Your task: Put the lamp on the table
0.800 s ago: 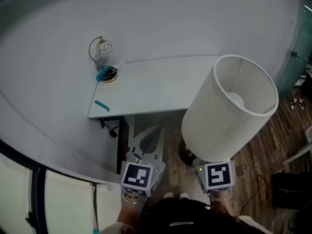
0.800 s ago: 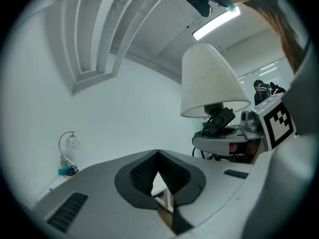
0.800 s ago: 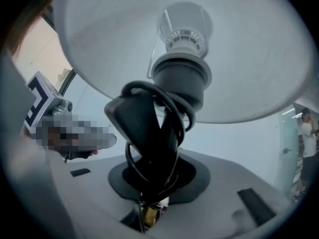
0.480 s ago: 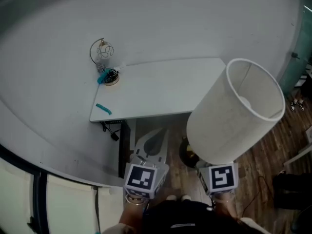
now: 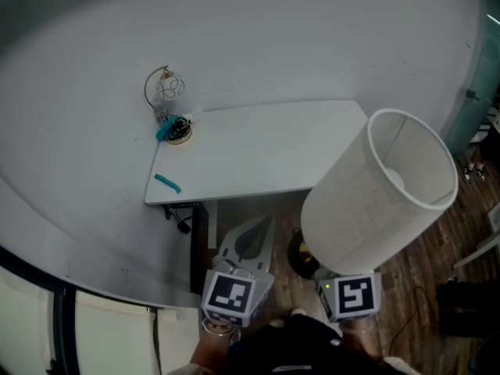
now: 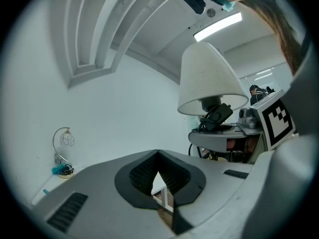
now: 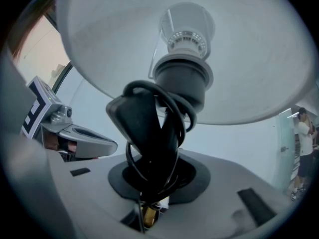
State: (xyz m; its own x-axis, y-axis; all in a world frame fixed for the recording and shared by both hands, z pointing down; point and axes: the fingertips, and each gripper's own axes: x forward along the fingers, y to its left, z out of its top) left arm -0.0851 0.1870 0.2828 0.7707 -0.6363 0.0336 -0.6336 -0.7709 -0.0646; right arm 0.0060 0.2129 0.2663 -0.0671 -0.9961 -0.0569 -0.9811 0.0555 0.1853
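White wall, wood floor (image 5: pixel 426 256); a white table (image 5: pixel 258 151) stands against the wall.

- Lamp (image 5: pixel 379 198), white shade: off the table, held in the air just past its front right corner.
- Right gripper (image 7: pixel 149 183): jaws clamped on the lamp below its socket, where a black cord (image 7: pixel 149 133) is wound.
- Left gripper (image 6: pixel 158 156): jaws closed together, empty, in front of the table.
- Wire ornament (image 5: pixel 166 92): table's back left corner.
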